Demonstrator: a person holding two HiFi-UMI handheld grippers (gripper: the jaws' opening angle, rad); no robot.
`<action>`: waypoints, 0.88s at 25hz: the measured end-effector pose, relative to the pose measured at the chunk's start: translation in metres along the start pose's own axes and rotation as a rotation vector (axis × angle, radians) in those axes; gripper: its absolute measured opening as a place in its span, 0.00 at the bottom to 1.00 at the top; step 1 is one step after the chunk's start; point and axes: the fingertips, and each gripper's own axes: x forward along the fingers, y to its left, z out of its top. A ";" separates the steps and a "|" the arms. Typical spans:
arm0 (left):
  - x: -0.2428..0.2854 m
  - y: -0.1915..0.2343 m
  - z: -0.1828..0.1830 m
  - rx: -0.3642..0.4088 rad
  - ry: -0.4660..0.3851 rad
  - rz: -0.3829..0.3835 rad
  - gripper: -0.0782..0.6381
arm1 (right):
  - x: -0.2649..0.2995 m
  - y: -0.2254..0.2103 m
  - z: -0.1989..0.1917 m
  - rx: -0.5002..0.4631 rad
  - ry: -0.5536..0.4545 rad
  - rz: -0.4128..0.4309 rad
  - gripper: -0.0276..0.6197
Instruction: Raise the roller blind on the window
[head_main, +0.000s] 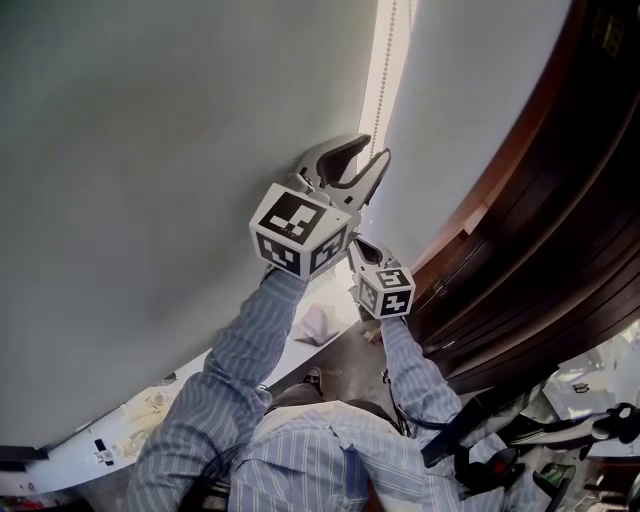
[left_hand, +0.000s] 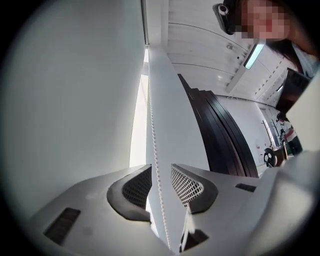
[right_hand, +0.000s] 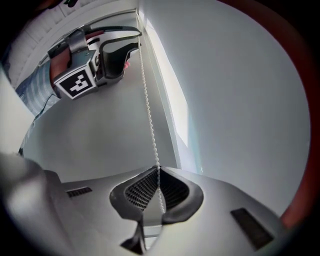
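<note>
The pale grey roller blind (head_main: 150, 150) fills the left of the head view, with a bright strip of window beside it. A white bead chain (head_main: 384, 70) hangs down that strip. My left gripper (head_main: 372, 150) is held high and stands open around the chain. In the left gripper view the chain (left_hand: 152, 125) runs between the two mesh pads (left_hand: 187, 185) and neither pad presses on it. Lower down, my right gripper (right_hand: 159, 175) is shut on the bead chain (right_hand: 147, 110), and its marker cube (head_main: 385, 290) sits just under the left one.
Dark wooden panelling (head_main: 560, 230) curves down the right side, close to both arms. A white sill (head_main: 150, 410) with small clutter runs along the bottom left, and a pink object (head_main: 320, 325) lies below the grippers. Black gear and papers (head_main: 590, 400) sit at the lower right.
</note>
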 end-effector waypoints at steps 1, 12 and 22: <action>0.003 0.002 0.006 0.007 -0.016 0.016 0.25 | -0.001 0.002 0.000 -0.001 -0.001 0.003 0.07; -0.009 0.012 -0.001 -0.095 -0.084 0.004 0.13 | -0.006 0.008 -0.013 -0.054 -0.019 -0.006 0.07; -0.042 -0.003 -0.126 -0.252 0.118 0.045 0.13 | -0.009 0.013 -0.146 0.074 0.218 -0.011 0.07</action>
